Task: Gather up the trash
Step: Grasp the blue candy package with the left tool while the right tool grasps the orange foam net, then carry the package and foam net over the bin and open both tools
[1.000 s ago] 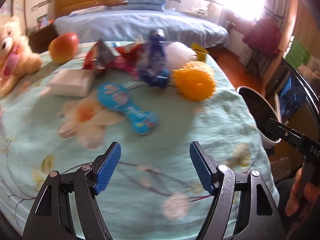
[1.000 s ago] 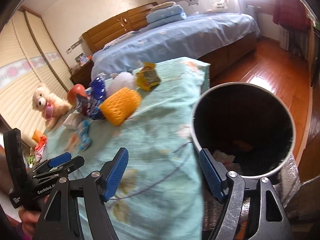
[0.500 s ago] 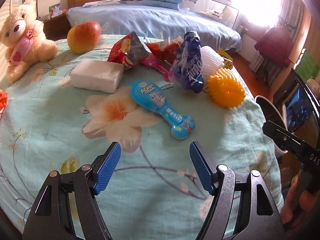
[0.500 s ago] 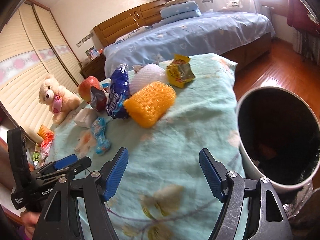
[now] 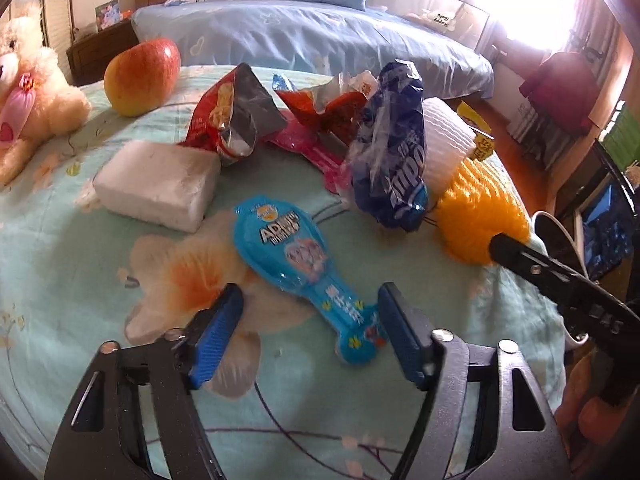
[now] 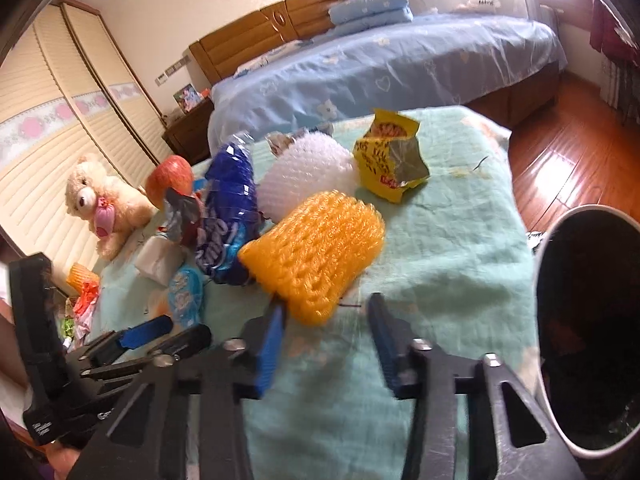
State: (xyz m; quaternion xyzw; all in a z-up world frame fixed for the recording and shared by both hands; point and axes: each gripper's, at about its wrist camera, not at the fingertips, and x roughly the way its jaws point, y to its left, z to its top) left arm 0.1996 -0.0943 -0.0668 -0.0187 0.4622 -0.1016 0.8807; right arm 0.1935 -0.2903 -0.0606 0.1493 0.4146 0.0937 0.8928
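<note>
While your left gripper (image 5: 310,334) hangs spread wide over the near end of the blue wrapper (image 5: 298,268), bring it straight down so the two pads straddle the narrow stem, then close. The stem lies skewed toward the right finger, which sits almost against the wrapper's rounded tip, so I would shift a touch to the right first. Pinch low, close to the cloth, because the flat foil looks slippery and thin and may slide out if you catch only its edge.

Your right gripper (image 6: 324,340) is likewise released and grasping nothing. Its fingers frame the near corner of the orange foam net (image 6: 316,252), the left finger just beside it. That net looks soft and springy, so a deep bite across the corner should serve. The bin (image 6: 588,320) stands just off the table's right edge, its dark mouth facing up, near that hand.

Farther back on the flowered tablecloth (image 5: 60,260), the dark blue bag (image 5: 390,152) stands crumpled beside a white foam net (image 5: 444,140), with torn red wrappers (image 5: 236,116) behind and a yellow wrapper (image 6: 390,156) toward the far edge. A white block (image 5: 158,184), an apple (image 5: 142,76) and a teddy bear (image 6: 102,204) sit at the left; I judge the last two are not trash.
</note>
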